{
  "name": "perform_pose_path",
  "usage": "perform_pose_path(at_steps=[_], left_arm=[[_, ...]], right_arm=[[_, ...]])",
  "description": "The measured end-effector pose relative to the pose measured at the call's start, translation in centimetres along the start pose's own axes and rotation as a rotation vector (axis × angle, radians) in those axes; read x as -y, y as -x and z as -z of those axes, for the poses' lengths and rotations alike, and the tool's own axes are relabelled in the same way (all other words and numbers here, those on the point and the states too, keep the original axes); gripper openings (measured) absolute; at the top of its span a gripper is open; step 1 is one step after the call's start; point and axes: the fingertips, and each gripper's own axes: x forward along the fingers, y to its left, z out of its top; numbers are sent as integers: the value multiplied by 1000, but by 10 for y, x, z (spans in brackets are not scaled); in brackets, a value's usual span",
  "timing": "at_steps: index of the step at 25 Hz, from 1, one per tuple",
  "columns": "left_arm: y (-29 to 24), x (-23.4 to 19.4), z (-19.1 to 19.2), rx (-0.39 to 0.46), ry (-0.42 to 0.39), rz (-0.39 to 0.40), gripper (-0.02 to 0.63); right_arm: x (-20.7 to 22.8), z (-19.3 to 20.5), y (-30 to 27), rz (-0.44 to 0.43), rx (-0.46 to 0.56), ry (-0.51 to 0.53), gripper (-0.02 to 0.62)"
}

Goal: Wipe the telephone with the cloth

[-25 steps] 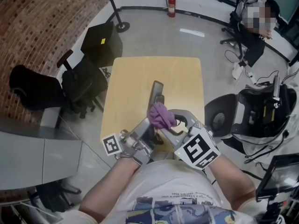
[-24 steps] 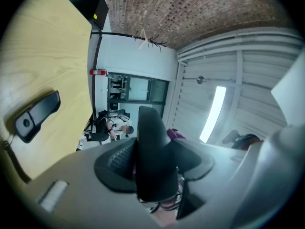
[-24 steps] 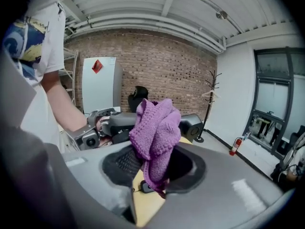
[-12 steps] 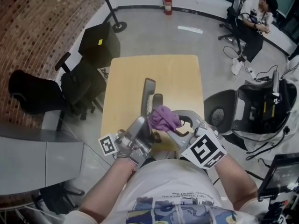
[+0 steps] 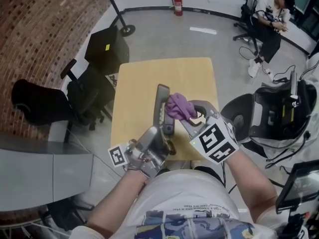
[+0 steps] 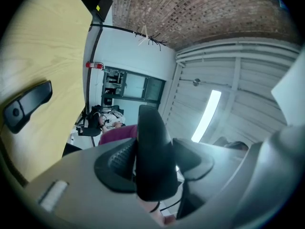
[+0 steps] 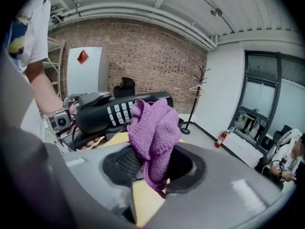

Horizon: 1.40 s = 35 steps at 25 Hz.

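Observation:
The black telephone handset (image 5: 160, 103) is lifted over the yellow table (image 5: 144, 78), standing nearly on end. My left gripper (image 5: 159, 133) is shut on its lower end; the left gripper view has the handset (image 6: 152, 156) clamped between the pads. Its keypad side (image 7: 119, 111) faces the right gripper view. My right gripper (image 5: 192, 114) is shut on a bunched purple cloth (image 5: 179, 106). The cloth (image 7: 152, 132) presses against the handset's upper right side. A second black phone piece (image 6: 28, 106) lies flat on the table.
Black office chairs (image 5: 84, 91) and a black box (image 5: 107, 46) stand left of the table. Another chair (image 5: 239, 118) and dark equipment (image 5: 281, 113) are close on the right. A person (image 5: 269, 14) sits at the far right, near a fire extinguisher (image 5: 178, 4).
My right gripper has carried the cloth up the handset, away from me. My left gripper has lifted and tipped the handset more upright while keeping its hold.

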Motion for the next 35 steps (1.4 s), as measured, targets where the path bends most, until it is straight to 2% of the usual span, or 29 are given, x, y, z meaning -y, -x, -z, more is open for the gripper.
perform_pose_path(at_steps=[11, 18, 23, 28, 32, 35], left_arm=[[0, 2, -7, 3, -4, 1, 249], [4, -5, -16, 19, 2, 4, 249], [17, -1, -35, 38, 26, 36, 247], [21, -1, -36, 22, 48, 49, 249], [5, 1, -12, 1, 56, 42, 249], [6, 1, -9, -22, 66, 40, 249]], right_arm=[[-42, -7, 2, -52, -56, 178, 120], [-65, 6, 3, -27, -131, 369, 120], [-91, 13, -4, -61, -184, 463, 120], [-94, 19, -1, -71, -177, 416, 120], [-56, 17, 19, 0, -162, 345, 121], [-36, 15, 13, 58, -169, 303, 120]])
